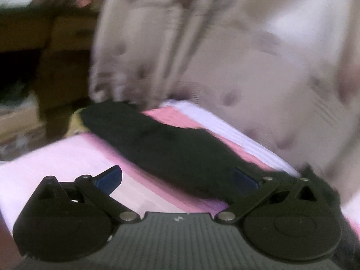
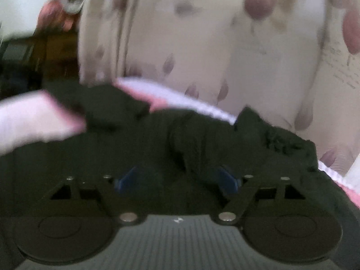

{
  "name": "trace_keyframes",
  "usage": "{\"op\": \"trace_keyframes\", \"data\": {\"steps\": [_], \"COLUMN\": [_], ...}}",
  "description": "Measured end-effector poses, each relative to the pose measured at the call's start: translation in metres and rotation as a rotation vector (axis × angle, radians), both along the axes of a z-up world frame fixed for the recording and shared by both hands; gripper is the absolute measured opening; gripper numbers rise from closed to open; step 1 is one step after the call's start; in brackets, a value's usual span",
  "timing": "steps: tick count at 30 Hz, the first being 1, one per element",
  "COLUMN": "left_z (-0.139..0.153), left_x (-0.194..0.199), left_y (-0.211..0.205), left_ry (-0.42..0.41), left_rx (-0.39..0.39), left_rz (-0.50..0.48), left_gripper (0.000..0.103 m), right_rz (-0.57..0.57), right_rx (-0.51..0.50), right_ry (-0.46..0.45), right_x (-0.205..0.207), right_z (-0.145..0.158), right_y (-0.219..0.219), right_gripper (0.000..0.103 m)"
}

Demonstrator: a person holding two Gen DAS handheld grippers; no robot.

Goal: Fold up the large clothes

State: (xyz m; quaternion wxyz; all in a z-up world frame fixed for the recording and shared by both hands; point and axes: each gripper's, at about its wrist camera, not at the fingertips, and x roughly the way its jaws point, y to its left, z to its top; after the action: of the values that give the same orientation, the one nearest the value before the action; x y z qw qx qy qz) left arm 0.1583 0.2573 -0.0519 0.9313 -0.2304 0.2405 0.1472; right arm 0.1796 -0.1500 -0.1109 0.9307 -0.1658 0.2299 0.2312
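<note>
A black garment (image 1: 171, 148) lies on a pink and white striped bed cover (image 1: 74, 157). In the left wrist view a long black strip of it runs from the far left toward the right finger. My left gripper (image 1: 176, 180) is open, its blue pads (image 1: 110, 178) wide apart, low over the cover, nothing between them. In the right wrist view the black garment (image 2: 157, 139) is bunched and fills the lower frame. My right gripper (image 2: 177, 180) is open just above the cloth, which rises in a fold between the pads. Both views are blurred.
A beige floral curtain or sheet (image 1: 225, 45) hangs behind the bed and also shows in the right wrist view (image 2: 202, 33). Dark wooden furniture (image 1: 45, 45) stands at the left. The bed's edge is at the far left.
</note>
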Motion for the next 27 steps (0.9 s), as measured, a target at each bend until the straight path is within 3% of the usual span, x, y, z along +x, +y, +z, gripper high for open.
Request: {"op": "trace_keyframes", "data": {"steps": [6, 9, 11, 12, 13, 15, 18, 20, 25, 27], "left_z": [-0.022, -0.038, -0.044, -0.046, -0.047, -0.049, -0.018, 0.025, 0.131, 0.157], "left_x": [0.055, 0.073, 0.083, 0.086, 0.091, 0.1, 0.105, 0.099, 0.072, 0.062], "left_y": [0.096, 0.122, 0.133, 0.135, 0.136, 0.134, 0.109, 0.073, -0.065, -0.124], "left_ry": [0.14, 0.169, 0.138, 0.126, 0.14, 0.157, 0.094, -0.009, -0.236, -0.295], "left_rx": [-0.208, -0.281, -0.297, -0.295, -0.293, -0.276, -0.151, -0.083, 0.1, 0.132], "left_rz": [0.066, 0.085, 0.086, 0.081, 0.078, 0.1, 0.109, 0.041, -0.242, -0.375], "left_gripper": [0.085, 0.081, 0.078, 0.05, 0.006, 0.003, 0.001, 0.001, 0.001, 0.001], "right_rz": [-0.045, -0.05, -0.051, -0.052, -0.052, -0.052, -0.062, -0.087, -0.24, -0.28], "right_rx": [0.073, 0.085, 0.092, 0.098, 0.105, 0.121, 0.168, 0.233, 0.47, 0.608], "right_ry": [0.084, 0.093, 0.097, 0.098, 0.101, 0.114, 0.137, 0.152, 0.193, 0.231], "right_x": [0.001, 0.0, -0.001, 0.001, 0.001, 0.003, 0.006, 0.009, 0.013, 0.011], "right_z": [-0.02, -0.024, -0.025, -0.025, -0.026, -0.026, -0.026, -0.025, -0.019, -0.016], "right_y": [-0.014, -0.015, -0.016, -0.015, -0.016, -0.017, -0.024, -0.035, -0.078, -0.1], "right_gripper": [0.079, 0.079, 0.079, 0.079, 0.079, 0.079, 0.079, 0.079, 0.079, 0.079]}}
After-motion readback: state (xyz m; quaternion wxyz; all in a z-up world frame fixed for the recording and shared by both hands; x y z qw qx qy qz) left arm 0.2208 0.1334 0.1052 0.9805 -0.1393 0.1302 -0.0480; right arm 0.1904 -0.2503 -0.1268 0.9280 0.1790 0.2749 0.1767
